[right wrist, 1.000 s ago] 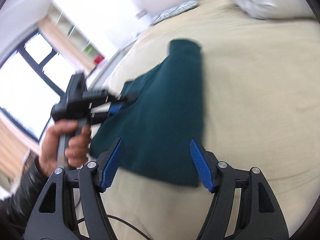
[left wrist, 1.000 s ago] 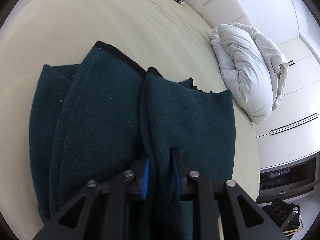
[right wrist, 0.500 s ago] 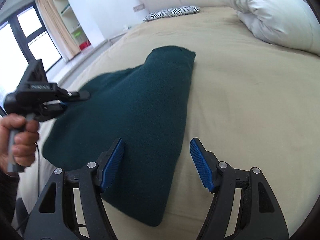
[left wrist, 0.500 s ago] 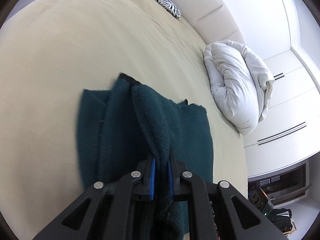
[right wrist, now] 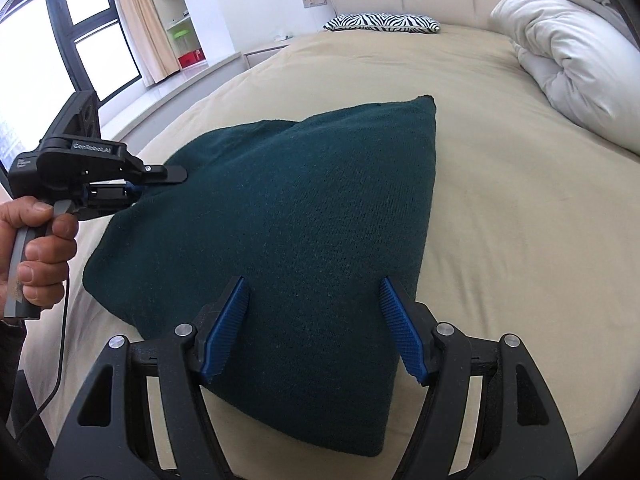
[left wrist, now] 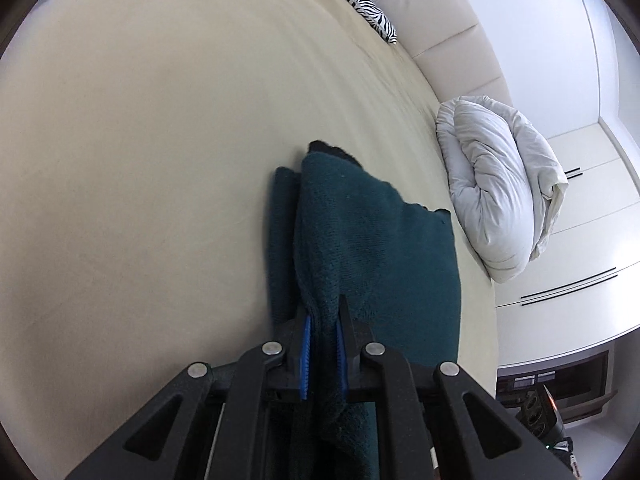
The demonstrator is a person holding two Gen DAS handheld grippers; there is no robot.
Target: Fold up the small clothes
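Dark green knit garment (right wrist: pixel 288 216) is lying on the beige bed (right wrist: pixel 520 220), partly doubled over, one edge lifted off the sheet. Left claw (left wrist: pixel 323 336) is pinching a bunched fold of that garment, blue pads nearly together with cloth squeezed between them. Judging from this, the grip is there to carry that edge across so the piece halves neatly.

In the right wrist view the left claw is sitting at about 9 o'clock of the garment, a hand (right wrist: pixel 36 252) wrapping its grey handle, sleeve just visible below, cable dangling down. It is pointing toward 3 o'clock, roughly level in the picture, biting the raised corner.

Right claw (right wrist: pixel 316 328) is standing wide, nothing pressed between its pads, hovering over the near end of the garment at 6 o'clock and tilting downward. Probably poised to pin or catch the near edge while the fold is being laid; touching or not, cannot tell.

White duvet (right wrist: pixel 572 52) is bunched at 1 o'clock, well apart from the garment. Zebra pillow (right wrist: pixel 380 22) is lying at 12 o'clock by the headboard.
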